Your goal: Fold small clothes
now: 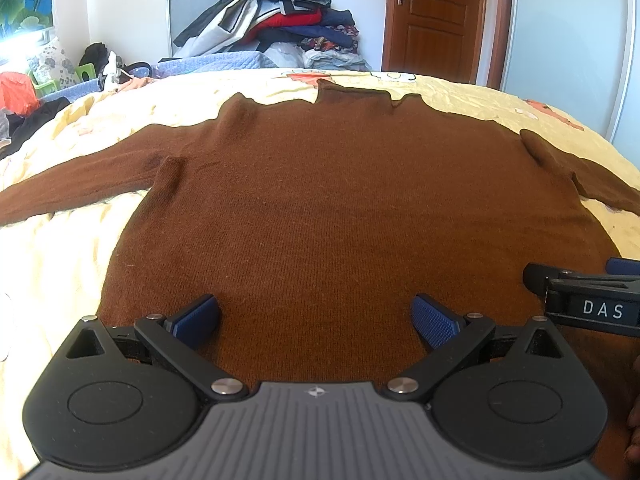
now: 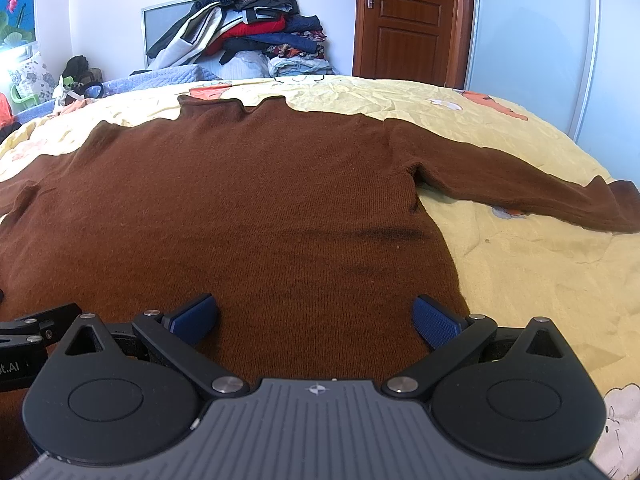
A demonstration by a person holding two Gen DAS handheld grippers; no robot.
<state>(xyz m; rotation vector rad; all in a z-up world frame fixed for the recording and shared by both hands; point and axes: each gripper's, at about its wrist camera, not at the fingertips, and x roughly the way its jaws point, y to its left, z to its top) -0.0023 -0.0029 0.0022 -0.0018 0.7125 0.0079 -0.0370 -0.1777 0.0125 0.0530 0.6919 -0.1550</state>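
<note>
A brown knitted sweater (image 1: 320, 184) lies flat on a yellow bedspread (image 1: 60, 264), collar away from me and both sleeves spread out to the sides. My left gripper (image 1: 316, 320) is open and empty, low over the sweater's near hem, left half. My right gripper (image 2: 316, 320) is open and empty over the hem's right half, close to the sweater's right edge (image 2: 452, 264). The sweater (image 2: 240, 200) fills the right wrist view too. The right gripper also shows at the right edge of the left wrist view (image 1: 588, 300).
A tall pile of jackets and clothes (image 1: 276, 16) stands beyond the bed's far edge. A wooden door (image 1: 436, 16) and a white wardrobe (image 1: 568, 40) are at the back right. Bags and clutter (image 1: 24, 96) sit at the far left.
</note>
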